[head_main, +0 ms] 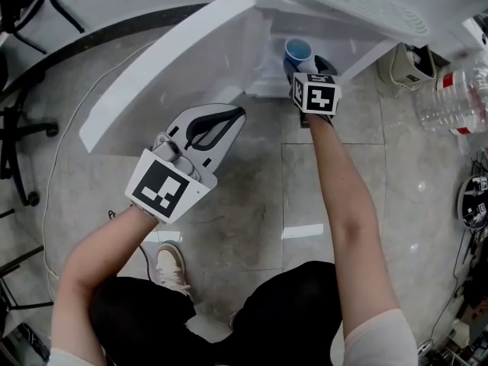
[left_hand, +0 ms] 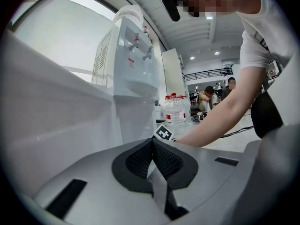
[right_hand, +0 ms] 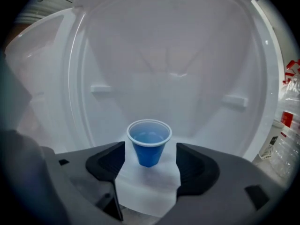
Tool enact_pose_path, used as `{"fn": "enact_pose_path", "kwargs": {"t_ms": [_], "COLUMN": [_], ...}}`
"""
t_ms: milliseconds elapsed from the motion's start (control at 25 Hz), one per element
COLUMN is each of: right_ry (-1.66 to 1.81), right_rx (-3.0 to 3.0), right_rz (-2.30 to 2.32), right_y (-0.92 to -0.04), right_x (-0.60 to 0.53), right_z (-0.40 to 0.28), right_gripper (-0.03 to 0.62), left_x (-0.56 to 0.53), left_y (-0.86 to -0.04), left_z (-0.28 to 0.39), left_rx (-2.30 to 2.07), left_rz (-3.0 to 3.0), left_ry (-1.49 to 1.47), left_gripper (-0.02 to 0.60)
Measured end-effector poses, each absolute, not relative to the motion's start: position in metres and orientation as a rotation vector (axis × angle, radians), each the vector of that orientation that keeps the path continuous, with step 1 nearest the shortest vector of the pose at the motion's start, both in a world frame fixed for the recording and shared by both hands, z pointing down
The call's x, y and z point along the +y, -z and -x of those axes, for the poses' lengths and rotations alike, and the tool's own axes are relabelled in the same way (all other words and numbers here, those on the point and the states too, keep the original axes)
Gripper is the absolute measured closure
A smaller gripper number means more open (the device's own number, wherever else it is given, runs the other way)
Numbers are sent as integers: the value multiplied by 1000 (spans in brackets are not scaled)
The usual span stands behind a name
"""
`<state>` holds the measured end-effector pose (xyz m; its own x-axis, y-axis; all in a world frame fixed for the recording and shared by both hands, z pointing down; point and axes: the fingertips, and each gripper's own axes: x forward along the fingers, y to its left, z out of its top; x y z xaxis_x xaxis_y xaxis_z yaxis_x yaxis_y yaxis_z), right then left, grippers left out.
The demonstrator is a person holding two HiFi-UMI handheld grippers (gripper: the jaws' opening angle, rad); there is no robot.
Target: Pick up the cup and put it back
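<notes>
A small blue plastic cup (right_hand: 149, 144) stands upright on the white floor inside the open lower cabinet (right_hand: 168, 64) of a water dispenser. In the head view the cup (head_main: 298, 50) shows just inside the cabinet mouth. My right gripper (right_hand: 150, 157) is open, its dark pads (right_hand: 194, 167) either side of the cup's lower part with a gap on both sides. From above, the right gripper (head_main: 305, 64) reaches into the cabinet. My left gripper (head_main: 238, 113) is shut on nothing, hovering in front of the open white door (head_main: 168, 67); its tips (left_hand: 151, 141) meet.
The white dispenser body (left_hand: 131, 64) rises at the left. Clear water bottles (head_main: 457, 97) with red labels lie to the right on the tiled floor (head_main: 244, 204); these bottles (left_hand: 176, 109) also stand beyond the dispenser. Cables and gear crowd the right edge. People sit far back.
</notes>
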<state>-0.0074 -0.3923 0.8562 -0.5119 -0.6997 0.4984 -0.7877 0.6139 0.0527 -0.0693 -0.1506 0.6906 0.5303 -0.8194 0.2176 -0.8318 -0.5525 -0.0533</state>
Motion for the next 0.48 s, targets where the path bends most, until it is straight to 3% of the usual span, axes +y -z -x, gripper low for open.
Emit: {"fn": "enact_pose_path", "kwargs": {"t_ms": [480], "right_ry": [-248], "right_rx": [-2402], "right_rz": [-1195], "right_y": [-870], "right_x": [-409], "right_z": [25], "right_gripper": [232], "left_x": [-140], "left_y": [-696], "left_z": [72], "left_rx": [-1412], "left_rz": [-2661], "left_ry": [-341], "left_gripper": [558]}}
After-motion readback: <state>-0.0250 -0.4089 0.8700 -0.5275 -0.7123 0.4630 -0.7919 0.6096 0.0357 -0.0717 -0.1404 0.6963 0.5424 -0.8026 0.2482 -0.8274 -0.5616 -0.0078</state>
